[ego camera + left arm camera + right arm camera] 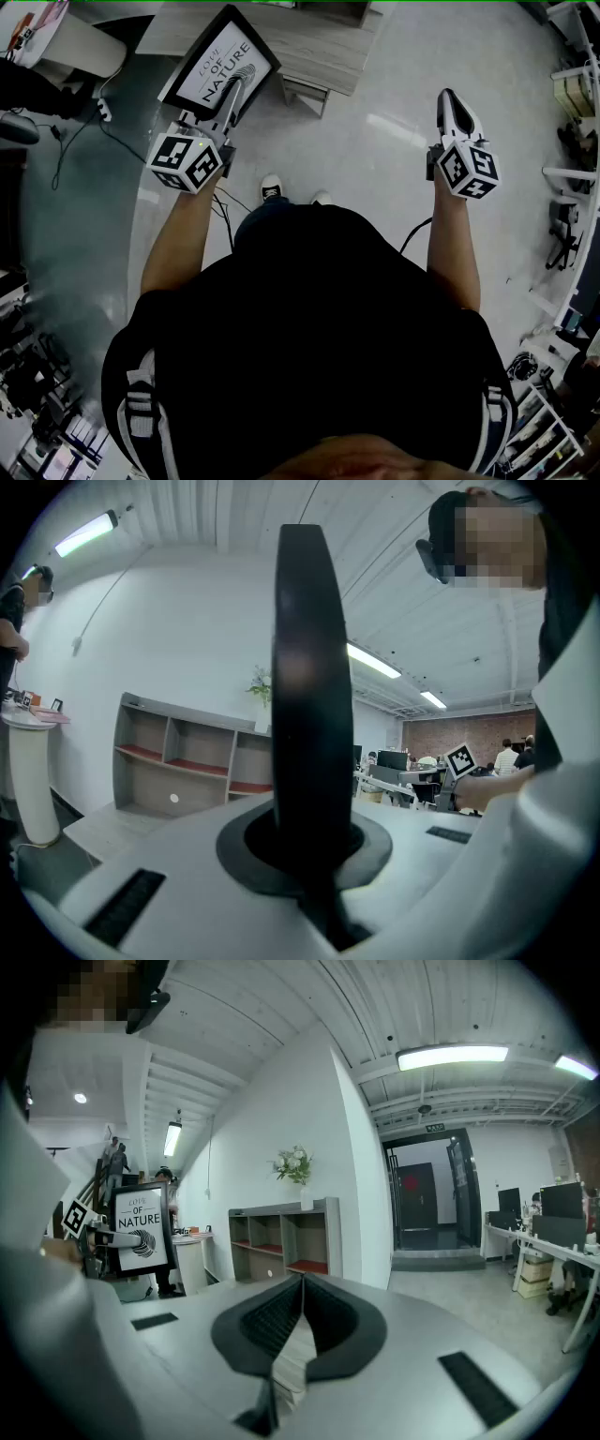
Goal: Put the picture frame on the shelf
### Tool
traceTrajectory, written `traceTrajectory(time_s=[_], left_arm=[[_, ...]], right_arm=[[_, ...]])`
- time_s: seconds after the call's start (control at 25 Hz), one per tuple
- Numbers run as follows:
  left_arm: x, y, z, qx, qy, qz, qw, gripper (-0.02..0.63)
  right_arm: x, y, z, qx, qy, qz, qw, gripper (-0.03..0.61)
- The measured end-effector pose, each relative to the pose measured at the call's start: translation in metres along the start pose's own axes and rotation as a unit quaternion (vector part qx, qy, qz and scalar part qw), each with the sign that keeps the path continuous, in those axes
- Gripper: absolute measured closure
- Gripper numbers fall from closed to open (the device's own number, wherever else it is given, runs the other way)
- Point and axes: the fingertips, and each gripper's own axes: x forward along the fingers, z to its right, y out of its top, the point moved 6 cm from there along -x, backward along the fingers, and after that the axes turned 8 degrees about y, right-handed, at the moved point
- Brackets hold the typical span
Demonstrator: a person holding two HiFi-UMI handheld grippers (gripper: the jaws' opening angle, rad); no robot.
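Carrying | left tool (232, 92) clamped on the lower edge of the picture frame (217, 58), print facing up, frame just ahead | right tool (452, 101) jaws together, empty, held aside | shelf (286, 1237) ahead of both, apparently not yet reached

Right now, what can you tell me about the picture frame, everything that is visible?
The picture frame is a rectangle with a thin black border around a white print that reads OF NATURE above a dark swirl. It is held in the air, roughly upright, with the left gripper shut on its lower edge. Nothing else touches it, and it is not yet on the shelf.
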Motion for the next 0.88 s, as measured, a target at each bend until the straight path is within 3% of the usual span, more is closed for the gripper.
traceTrajectory(time_s=[0.88], left_arm=[[-0.01,-0.004,0.028,-0.004,0.006,0.02,0.9998,0.586]], right_arm=[[-0.018,-0.006,0.002,0.006,0.012,0.009,1.0,0.562]])
